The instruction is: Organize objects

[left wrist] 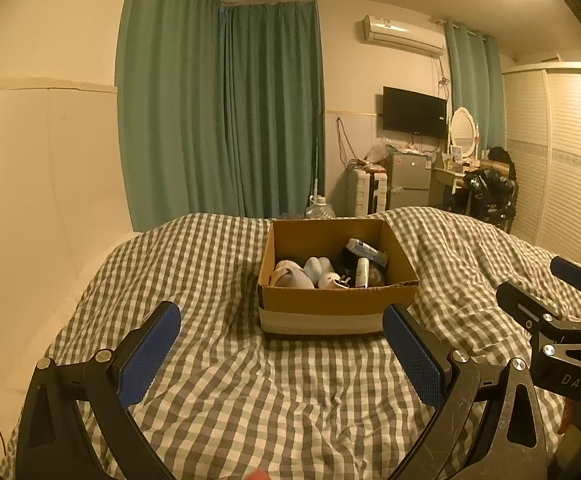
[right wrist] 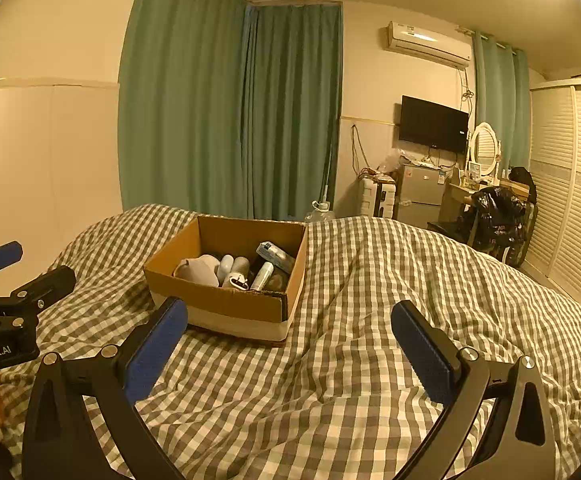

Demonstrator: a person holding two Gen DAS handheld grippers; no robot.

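Note:
An open cardboard box sits on a checked bedspread. It holds several things: pale rolled socks, a white spray bottle and a small carton. The box also shows in the right wrist view, with the spray bottle inside. My left gripper is open and empty, just in front of the box. My right gripper is open and empty, to the right of the box and above the bedspread. Each gripper shows at the edge of the other's view.
Green curtains hang behind the bed. A white panel wall lies to the left. Past the bed stand a small fridge, a wall TV, a dressing table with a mirror and a louvred wardrobe.

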